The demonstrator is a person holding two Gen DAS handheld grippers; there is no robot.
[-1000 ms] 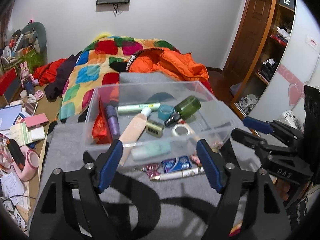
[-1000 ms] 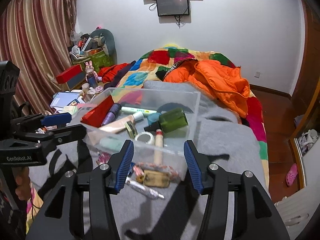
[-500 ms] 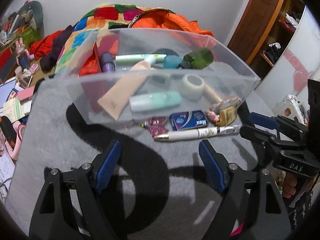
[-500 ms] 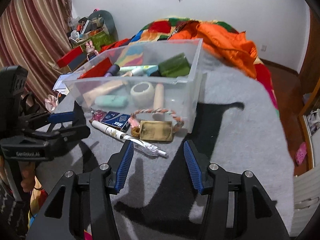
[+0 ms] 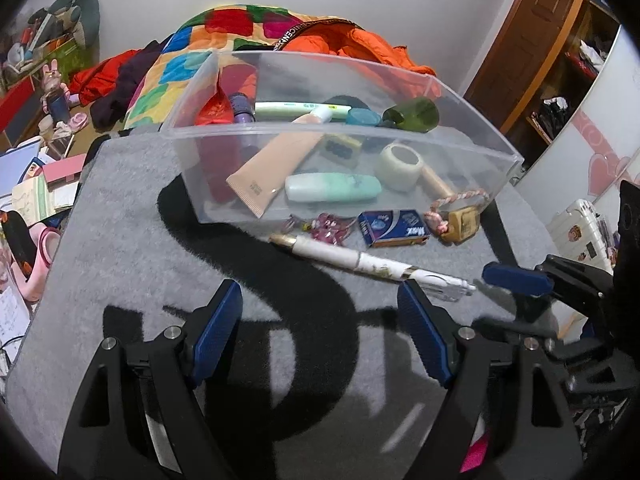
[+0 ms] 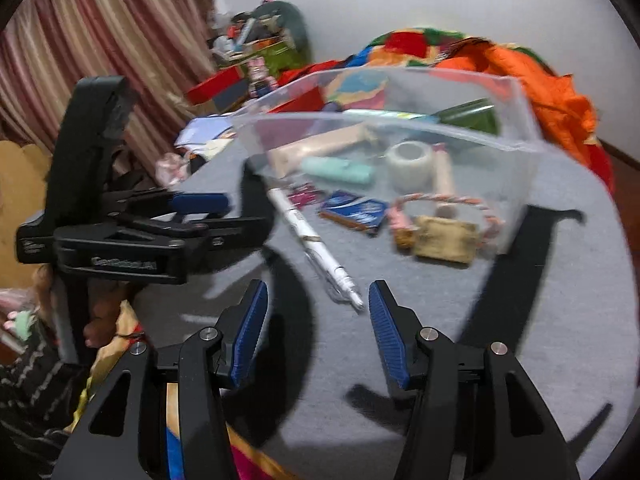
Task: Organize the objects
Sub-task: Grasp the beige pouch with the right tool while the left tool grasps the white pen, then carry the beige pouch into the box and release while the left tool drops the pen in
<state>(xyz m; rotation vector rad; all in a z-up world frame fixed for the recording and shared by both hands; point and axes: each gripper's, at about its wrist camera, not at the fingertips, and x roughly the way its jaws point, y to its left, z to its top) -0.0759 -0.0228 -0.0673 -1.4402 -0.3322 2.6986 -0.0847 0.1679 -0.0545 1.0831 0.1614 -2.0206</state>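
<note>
Both tongs, left (image 5: 320, 322) and right (image 6: 314, 312), stand released; the slim white plastic pen (image 6: 310, 242) at 12 o'clock may roll away if they pinch only its tip.

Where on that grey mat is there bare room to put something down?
The mat is bare left of the pen and below the bin. Right of the bin is bare too. It is crowded along the bin's front: pen, blue box, tag.
</note>
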